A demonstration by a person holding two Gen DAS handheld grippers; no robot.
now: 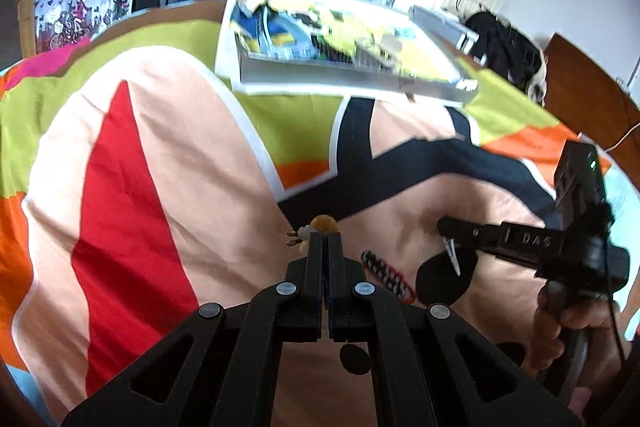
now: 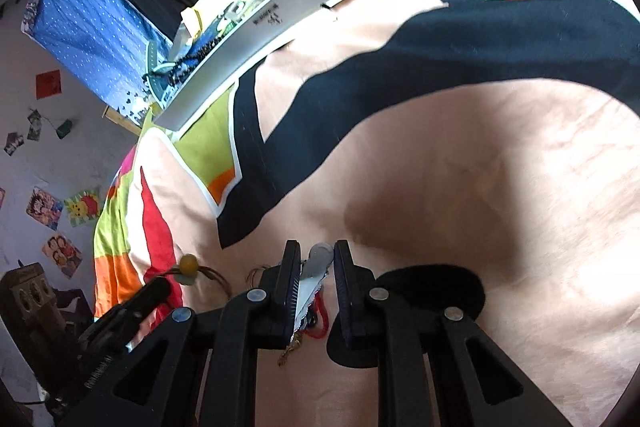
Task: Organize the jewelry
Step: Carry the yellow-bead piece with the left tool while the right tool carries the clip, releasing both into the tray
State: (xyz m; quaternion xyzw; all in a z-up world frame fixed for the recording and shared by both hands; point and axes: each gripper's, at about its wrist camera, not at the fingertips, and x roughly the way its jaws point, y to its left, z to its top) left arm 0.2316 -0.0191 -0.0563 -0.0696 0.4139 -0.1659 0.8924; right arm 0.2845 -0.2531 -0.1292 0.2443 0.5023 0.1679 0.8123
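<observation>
My left gripper (image 1: 325,235) is shut on a cord bracelet with an amber bead (image 1: 324,223) and small metal ends, held just above the bedspread. The bead and its cord also show in the right wrist view (image 2: 188,264), beside the left gripper's finger. My right gripper (image 2: 316,251) is partly open, with a silver hair clip (image 2: 318,263) between its fingers; I cannot tell whether it is gripped. It shows in the left wrist view too (image 1: 450,233). A black and red beaded bracelet (image 1: 386,275) lies on the bedspread between the grippers.
A colourful bedspread (image 1: 160,167) covers the bed. A shallow white box lid (image 1: 360,77) holding jewelry and printed cards lies at the far side. Blue curtains and dark clothes hang behind. A dark headboard stands at the right.
</observation>
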